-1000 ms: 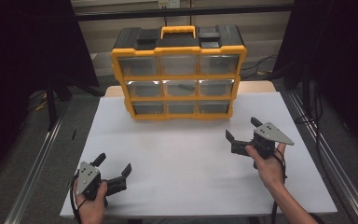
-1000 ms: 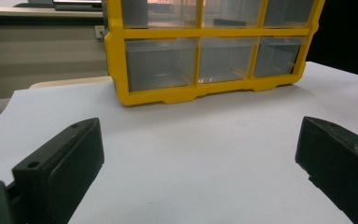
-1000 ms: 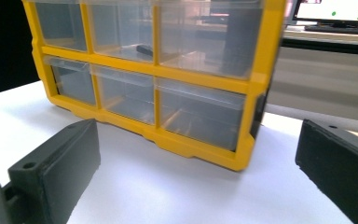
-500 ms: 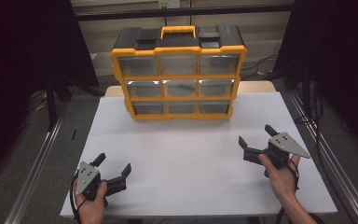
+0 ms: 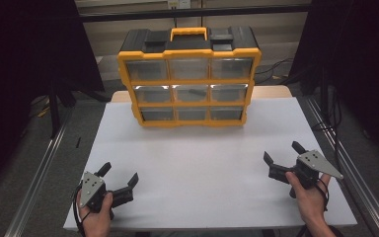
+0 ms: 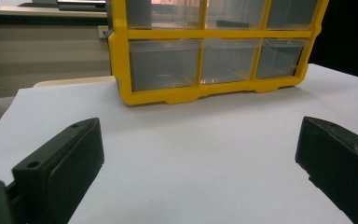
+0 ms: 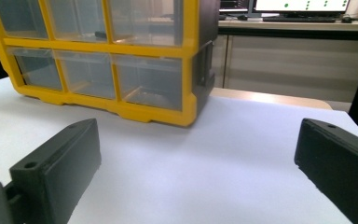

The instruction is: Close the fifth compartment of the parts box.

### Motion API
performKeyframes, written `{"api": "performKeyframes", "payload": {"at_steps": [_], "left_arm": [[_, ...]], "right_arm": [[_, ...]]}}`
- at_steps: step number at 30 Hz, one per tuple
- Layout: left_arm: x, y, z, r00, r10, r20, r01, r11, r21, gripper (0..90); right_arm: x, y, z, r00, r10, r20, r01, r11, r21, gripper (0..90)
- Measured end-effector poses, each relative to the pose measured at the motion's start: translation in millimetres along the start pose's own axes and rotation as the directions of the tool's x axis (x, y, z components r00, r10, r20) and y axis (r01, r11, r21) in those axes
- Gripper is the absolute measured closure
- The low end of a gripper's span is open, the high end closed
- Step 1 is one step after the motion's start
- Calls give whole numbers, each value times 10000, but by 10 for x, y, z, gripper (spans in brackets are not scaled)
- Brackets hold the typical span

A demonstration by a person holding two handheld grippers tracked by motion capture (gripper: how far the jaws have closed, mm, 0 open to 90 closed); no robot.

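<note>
— What sort of place is this?
— A lab or test room: a white table ringed by black curtains and metal rails.
— Anything else?
— Monitors sit on a bench behind, with cables across the grey floor.

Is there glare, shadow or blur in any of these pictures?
High view: bright glare on the middle drawers of the yellow organizer, dark surroundings, white table evenly lit. Left gripper view: the near jaws look soft, the organizer's lower drawers fairly sharp, a faint shadow under it. Right gripper view: near jaws soft too, and the monitors behind are overexposed.
</note>
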State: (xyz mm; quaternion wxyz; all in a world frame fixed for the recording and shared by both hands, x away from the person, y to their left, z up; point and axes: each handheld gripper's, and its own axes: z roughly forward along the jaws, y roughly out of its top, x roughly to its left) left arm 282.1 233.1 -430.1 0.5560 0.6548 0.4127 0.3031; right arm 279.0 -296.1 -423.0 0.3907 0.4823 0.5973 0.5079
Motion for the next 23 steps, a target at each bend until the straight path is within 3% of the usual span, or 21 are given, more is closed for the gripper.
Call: {"api": "performKeyframes", "payload": {"at_steps": [12,17,23], "left_arm": [[-4,-4,-12,9999,98,-45,-98,9999,85,13],[9,-2,-18,9998,-74,-161,74,10000,36,13],[12,-4,-17,9997,-87,-229,88,9999,55,13]], "right_arm": [[-34,-129,-158,9996,216,181,-221,9994,270,1],[-18,-175,-170,9995,224,225,-233,9989,411,0],[-15,-158,-160,9988,359,335,-362,9993,73,2]]}}
